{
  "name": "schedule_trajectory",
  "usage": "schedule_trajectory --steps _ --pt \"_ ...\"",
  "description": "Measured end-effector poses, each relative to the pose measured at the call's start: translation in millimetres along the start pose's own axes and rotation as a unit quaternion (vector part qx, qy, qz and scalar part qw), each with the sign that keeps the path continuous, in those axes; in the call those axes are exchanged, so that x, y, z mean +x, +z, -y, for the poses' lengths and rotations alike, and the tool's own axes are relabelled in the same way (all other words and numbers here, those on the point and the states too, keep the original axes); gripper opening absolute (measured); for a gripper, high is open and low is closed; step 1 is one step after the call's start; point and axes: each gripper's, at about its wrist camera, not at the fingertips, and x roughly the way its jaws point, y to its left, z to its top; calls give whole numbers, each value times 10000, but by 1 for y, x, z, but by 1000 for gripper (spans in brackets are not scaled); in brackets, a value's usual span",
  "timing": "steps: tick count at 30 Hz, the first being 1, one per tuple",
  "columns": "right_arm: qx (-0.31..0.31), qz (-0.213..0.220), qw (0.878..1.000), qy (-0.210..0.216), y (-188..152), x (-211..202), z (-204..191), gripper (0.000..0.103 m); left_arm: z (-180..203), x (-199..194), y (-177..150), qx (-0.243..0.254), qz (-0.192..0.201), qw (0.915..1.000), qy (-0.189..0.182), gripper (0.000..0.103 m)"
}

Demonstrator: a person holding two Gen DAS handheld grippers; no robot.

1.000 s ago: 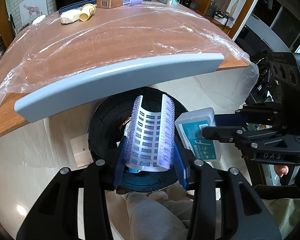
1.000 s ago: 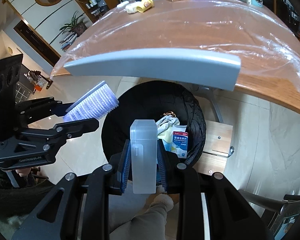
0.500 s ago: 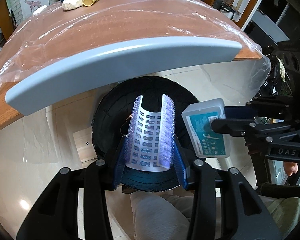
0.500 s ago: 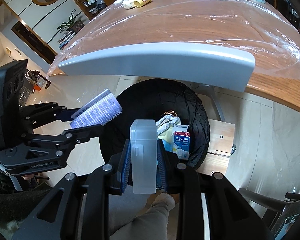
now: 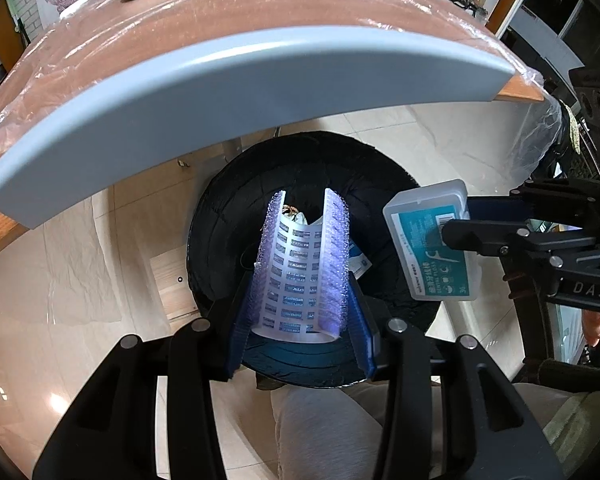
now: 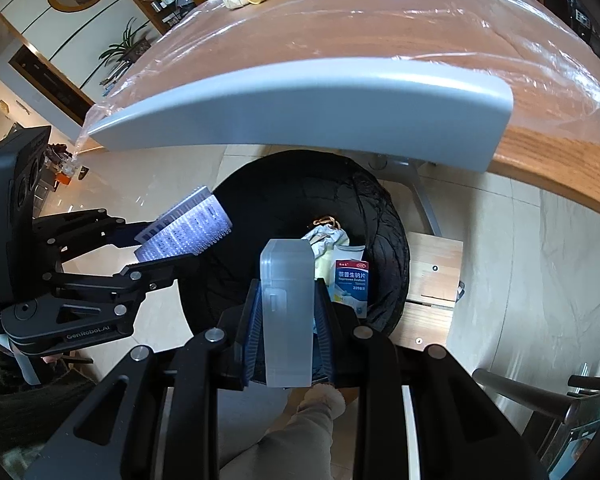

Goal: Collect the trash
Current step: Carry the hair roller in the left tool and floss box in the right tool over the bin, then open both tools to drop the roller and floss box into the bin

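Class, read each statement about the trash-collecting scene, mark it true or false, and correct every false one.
1. The left tongs are shut on a purple hair roller. True.
2. The right tongs are open and carry nothing. False: they are shut on a translucent floss box.
3. The bin below has a black liner. True.
4. The bin holds nothing yet. False: a white and blue medicine box and crumpled wrappers lie inside.
5. The table is covered with clear plastic film. True.
6. The hair roller rests on the table. False: it is held in the air over the bin.
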Motion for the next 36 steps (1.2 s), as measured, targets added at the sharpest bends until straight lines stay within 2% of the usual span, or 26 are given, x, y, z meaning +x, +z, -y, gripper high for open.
schedule_trajectory --steps 13,15,16,17,18,24,28,30,33,35,36 --pt "134 -76 9998 -106 3 10 7 26 -4 15 1 31 -182 9998 111 45" --pt "175 -74 9997 -142 3 10 9 29 -4 16 3 37 -165 9998 96 50" --pt "211 -71 9996 -148 3 9 11 33 -4 16 3 30 -163 9998 118 65" --pt "257 -58 9995 -148 2 8 13 51 -5 16 5 16 -143 9998 170 73" --pt "296 -26 9995 -139 1 7 14 64 -6 14 5 -5 -86 9997 223 77" --pt "254 70 9993 -266 -8 -10 17 68 -7 4 5 -69 -22 9998 168 77" --pt "81 324 9988 -348 -12 -39 11 74 -4 -14 3 -100 116 9999 -3 77" --pt "-75 591 9975 -373 -13 -62 5 77 -1 -28 1 -64 279 9994 -192 77" --pt "-313 1083 9928 -400 -11 -94 -4 89 7 -64 2 155 741 9960 -470 77" --pt "-483 1508 9864 -444 -5 -116 -13 98 11 -82 4 263 1034 9930 -502 84" --pt "-524 1677 9833 -469 -2 -123 -16 99 11 -92 8 301 1229 9908 -490 90"
